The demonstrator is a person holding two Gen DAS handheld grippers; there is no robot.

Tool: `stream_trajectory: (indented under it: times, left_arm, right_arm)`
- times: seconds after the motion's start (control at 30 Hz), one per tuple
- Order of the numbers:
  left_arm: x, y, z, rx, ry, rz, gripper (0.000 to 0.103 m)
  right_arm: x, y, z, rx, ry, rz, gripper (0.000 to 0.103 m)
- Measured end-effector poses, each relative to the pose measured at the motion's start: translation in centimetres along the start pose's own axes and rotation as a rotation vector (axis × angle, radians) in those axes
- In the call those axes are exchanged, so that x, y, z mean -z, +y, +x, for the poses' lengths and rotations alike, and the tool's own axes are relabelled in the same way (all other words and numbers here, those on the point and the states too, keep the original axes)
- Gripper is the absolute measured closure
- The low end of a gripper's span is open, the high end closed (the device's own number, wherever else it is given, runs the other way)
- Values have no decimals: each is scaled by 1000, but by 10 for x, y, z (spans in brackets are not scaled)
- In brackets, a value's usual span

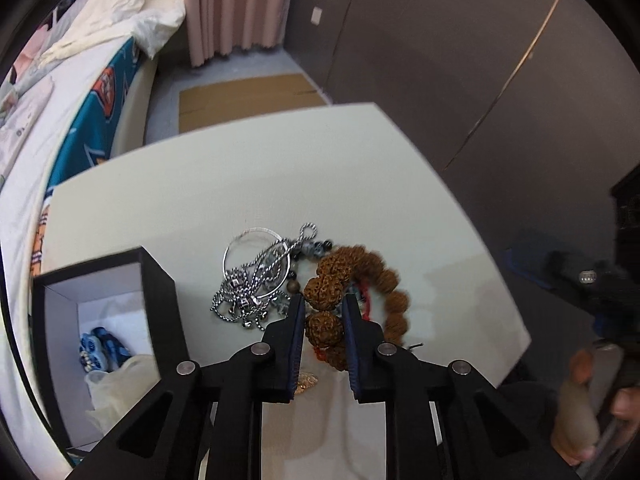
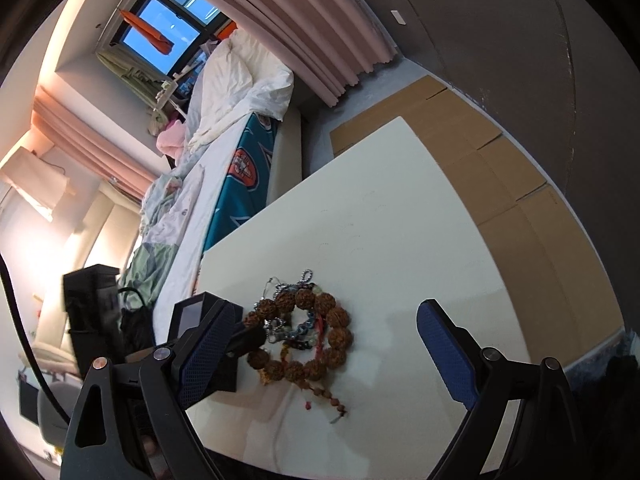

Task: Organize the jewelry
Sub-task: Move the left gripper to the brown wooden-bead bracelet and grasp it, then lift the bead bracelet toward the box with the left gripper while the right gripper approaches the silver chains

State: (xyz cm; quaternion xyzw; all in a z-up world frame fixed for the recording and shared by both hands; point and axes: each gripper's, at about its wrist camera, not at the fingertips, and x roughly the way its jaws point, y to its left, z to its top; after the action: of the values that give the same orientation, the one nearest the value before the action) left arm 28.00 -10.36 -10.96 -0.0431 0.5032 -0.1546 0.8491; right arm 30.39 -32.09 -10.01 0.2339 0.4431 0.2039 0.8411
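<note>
Blue beads [image 1: 102,350] in black box [image 1: 160,280]

**Materials and finishes on the surface**

Surface [image 1: 248,184]: smooth, matt, off-white. Large-bead bracelet [image 1: 394,304]: coarse, deeply wrinkled brown beads, seed-like or wooden in look, dull finish. Chains [image 1: 244,296]: bright, polished silver-coloured metal, twisted and beaded links. Bangle [image 1: 230,250]: thin, glossy metal wire. Box [image 1: 160,292]: matt black outside, plain white paper-like lining inside. Blue beads [image 1: 98,350] in the box: glossy, glazed look. Left gripper [image 1: 322,306]: matt black plastic with dark-blue textured pads and shiny metal pins. Right gripper [image 2: 320,336]: same plastic, with blue mesh-patterned pads [image 2: 444,354].
</note>
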Motion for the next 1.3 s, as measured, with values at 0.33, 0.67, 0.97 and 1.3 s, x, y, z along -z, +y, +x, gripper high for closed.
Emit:
stream_trajectory:
  times: [0.33,0.67,0.97,1.3]
  left_arm:
    - [-1,-3,-43,-10,-97,38,84]
    - [-8,21,-81,-79,-188,24,84]
    - [-12,54,-103,-109,-248,-31,84]
    - [-9,80,-110,-111,-272,-87,84]
  right_arm:
    - [1,12,7,-10,3,-9,15]
    - [1,24,20,-4,30,-22,22]
    - [-10,39,40,-13,68,-22,38]
    - [-5,63,84,-78,213,-19,59]
